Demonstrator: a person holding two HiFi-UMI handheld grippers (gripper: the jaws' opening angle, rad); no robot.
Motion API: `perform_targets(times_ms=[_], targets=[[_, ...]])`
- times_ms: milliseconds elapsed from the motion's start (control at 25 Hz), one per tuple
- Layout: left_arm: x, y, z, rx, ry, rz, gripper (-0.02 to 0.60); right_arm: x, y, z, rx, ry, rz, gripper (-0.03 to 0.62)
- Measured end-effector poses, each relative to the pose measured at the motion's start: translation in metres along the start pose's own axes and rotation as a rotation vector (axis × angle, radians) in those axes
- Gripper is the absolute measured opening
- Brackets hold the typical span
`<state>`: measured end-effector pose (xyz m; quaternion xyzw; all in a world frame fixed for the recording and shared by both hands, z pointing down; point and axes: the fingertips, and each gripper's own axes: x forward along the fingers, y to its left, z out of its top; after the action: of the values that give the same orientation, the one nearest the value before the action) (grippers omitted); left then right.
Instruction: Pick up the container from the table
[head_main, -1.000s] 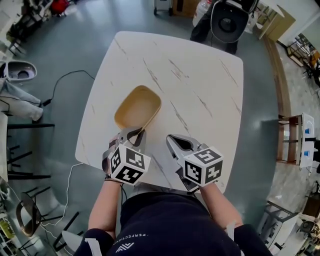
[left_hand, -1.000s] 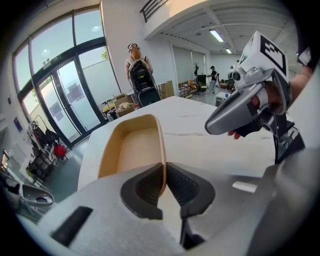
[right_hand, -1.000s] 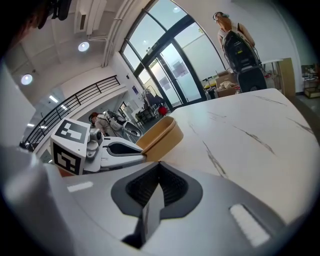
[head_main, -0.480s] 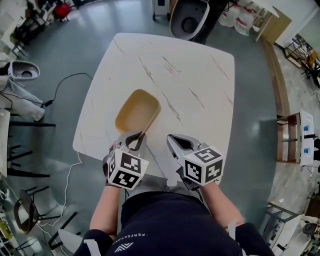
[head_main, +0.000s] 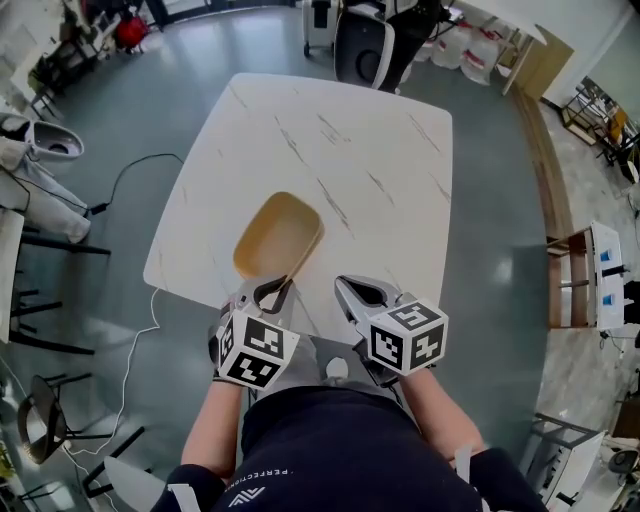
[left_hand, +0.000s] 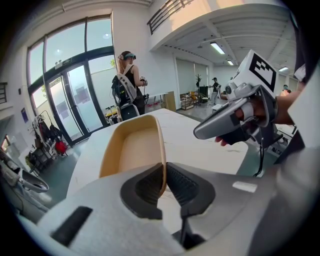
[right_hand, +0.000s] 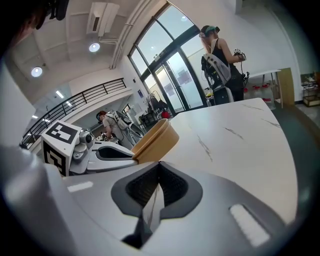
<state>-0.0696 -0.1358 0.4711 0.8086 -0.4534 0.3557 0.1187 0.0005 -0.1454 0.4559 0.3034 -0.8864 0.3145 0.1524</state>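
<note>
A tan oblong container is held above the near part of the white marble table. My left gripper is shut on its near rim, the thin wall pinched between the two dark pads. The container tilts up and away from the jaws. My right gripper hovers just right of the left one with its jaws shut and nothing between them; it does not touch the container.
The table's near edge lies under both grippers. An office chair stands at the far side, with people beyond it. A cable runs over the floor at left. Shelving stands at right.
Both grippers have drawn back toward the table's near edge, and the container has come along in the left gripper. The table looks smaller and farther off.
</note>
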Motion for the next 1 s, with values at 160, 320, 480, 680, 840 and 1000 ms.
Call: perform_targets(times_ms=[160, 320, 480, 680, 840, 1000], targets=[[-0.011, -0.019, -0.003, -0.011, -0.024, -0.004, 0.025, -0.017, 0.007, -0.01, -0.009, -0.01, -0.008, -0.002], [-0.02, -0.037, -0.005, -0.001, -0.041, -0.011, 0.025, -0.033, 0.009, -0.019, -0.008, -0.028, -0.024, -0.003], [-0.03, -0.055, -0.007, 0.01, -0.051, -0.014, 0.025, -0.047, 0.013, -0.027, -0.01, -0.042, -0.033, -0.003], [-0.039, -0.072, -0.014, 0.022, -0.049, -0.007, 0.025, -0.061, 0.02, -0.036, -0.028, -0.05, -0.034, -0.002], [-0.042, -0.079, -0.017, 0.027, -0.049, -0.005, 0.025, -0.067, 0.023, -0.039, -0.034, -0.058, -0.032, -0.003], [-0.044, -0.088, -0.019, 0.031, -0.046, -0.012, 0.025, -0.073, 0.025, -0.042, -0.038, -0.061, -0.032, -0.003]])
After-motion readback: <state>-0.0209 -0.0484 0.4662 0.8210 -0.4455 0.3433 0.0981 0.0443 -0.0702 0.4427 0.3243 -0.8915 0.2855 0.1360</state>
